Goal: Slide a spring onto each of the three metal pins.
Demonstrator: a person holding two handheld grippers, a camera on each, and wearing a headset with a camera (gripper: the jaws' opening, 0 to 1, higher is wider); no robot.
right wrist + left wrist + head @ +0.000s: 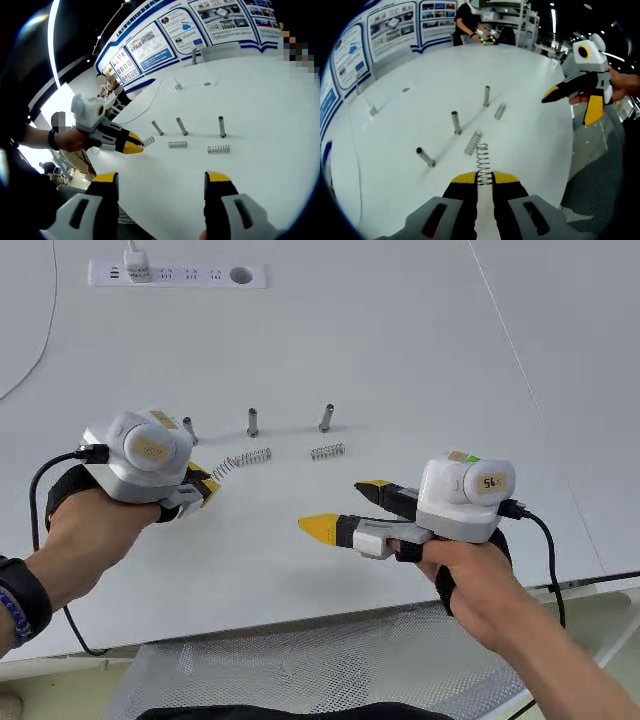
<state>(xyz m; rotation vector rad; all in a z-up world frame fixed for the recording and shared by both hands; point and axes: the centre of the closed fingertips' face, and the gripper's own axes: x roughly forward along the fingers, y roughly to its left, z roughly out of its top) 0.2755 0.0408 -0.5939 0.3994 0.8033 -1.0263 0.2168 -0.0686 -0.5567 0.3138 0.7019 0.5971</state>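
- Step in hand, by judgement: carrying the first spring to a pin, with none of the three threaded yet.
- On the left gripper, jaws clamped on the near end of a coil spring, free end pointing out toward the pins.
- On the right gripper, jaws wide apart and empty, held over the near right of the table, well apart from the pins.
- Three metal pins upright in a row across the table, all bare: left pin just beyond the left gripper, middle pin, right pin.
- Two more springs lying flat just on the near side of the row: second spring before the middle pin, close to the tip of the coil spring; third spring before the right pin.
- Next, probably: tipping the coil spring upright, lining its open end over the top of the left pin, the nearest one, then lowering straight and letting go.
- Likely calling for fine aim: narrow bore, and a soft coil prone to bending or snagging on the pin's rim.
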